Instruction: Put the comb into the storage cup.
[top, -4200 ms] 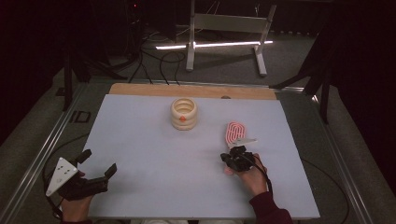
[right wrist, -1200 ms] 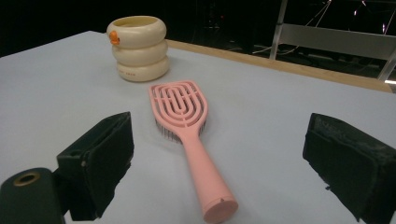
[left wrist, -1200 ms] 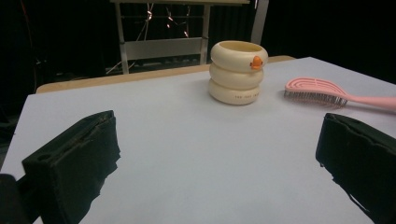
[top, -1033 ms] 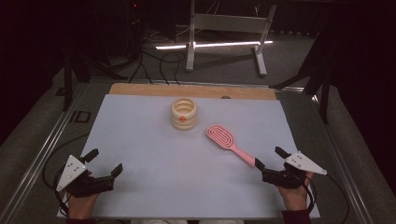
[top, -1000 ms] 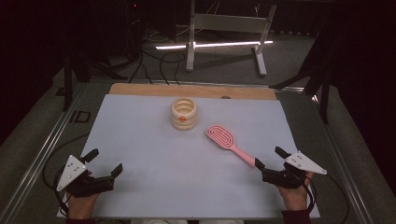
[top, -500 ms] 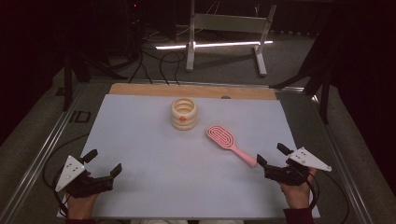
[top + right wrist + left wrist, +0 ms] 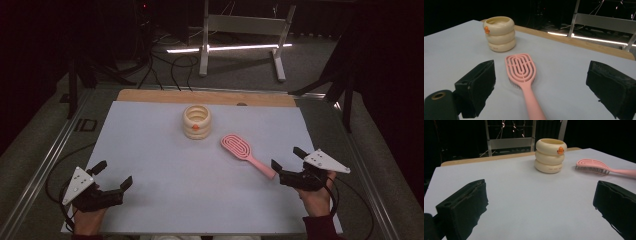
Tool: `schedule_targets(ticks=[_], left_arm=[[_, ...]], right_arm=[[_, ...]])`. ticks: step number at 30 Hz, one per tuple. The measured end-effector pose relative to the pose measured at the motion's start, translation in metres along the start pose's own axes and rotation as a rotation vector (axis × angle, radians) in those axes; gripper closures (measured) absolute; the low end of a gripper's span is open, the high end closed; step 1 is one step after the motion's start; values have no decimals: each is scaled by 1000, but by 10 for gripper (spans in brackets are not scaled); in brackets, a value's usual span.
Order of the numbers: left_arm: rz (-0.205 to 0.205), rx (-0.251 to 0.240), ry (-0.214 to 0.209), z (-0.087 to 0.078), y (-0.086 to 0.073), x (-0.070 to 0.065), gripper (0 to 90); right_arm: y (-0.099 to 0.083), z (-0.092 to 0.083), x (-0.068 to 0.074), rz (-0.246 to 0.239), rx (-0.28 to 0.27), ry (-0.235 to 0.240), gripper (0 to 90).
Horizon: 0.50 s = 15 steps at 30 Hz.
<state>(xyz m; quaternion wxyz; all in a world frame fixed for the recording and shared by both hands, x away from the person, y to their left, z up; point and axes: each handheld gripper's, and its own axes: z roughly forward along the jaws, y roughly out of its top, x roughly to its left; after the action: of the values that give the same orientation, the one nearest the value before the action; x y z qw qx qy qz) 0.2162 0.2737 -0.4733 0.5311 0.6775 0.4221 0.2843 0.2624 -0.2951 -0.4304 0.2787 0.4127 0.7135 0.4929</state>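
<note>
Just right of the cream ringed holder, on the pale counter, lies a pink hairbrush. Its vented oval head sits nearest the holder, close but apart from it, and its handle runs away from the holder toward the counter's near right part. In the right gripper view the hairbrush lies flat with the bristles down, the slotted back facing up, and its handle passes down between the two black jaws without touching either.

The right claw is released, its jaws spread wide, and rests low over the counter just past the end of the handle, on the far side of the hairbrush from the holder. A hand grips it from below, and a grey three-cornered plate sits on top of it.

The holder is made of three stacked cream rings, open at the top, with a small orange knob on the upper ring. It stands upright toward the back of the counter, in front of a strip of bare wood along the far edge.

The left claw is well away from the holder, near the counter's front left corner. It too is released, jaws wide apart with nothing between them. In the left gripper view the holder and the hairbrush lie far ahead of its jaws.
</note>
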Motion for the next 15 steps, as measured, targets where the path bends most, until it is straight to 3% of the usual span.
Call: schedule_targets(ticks=[15], left_arm=[[4, 4, 2, 0, -1, 0, 3]], right_arm=[[21, 17, 1, -40, 68, 12, 88]])
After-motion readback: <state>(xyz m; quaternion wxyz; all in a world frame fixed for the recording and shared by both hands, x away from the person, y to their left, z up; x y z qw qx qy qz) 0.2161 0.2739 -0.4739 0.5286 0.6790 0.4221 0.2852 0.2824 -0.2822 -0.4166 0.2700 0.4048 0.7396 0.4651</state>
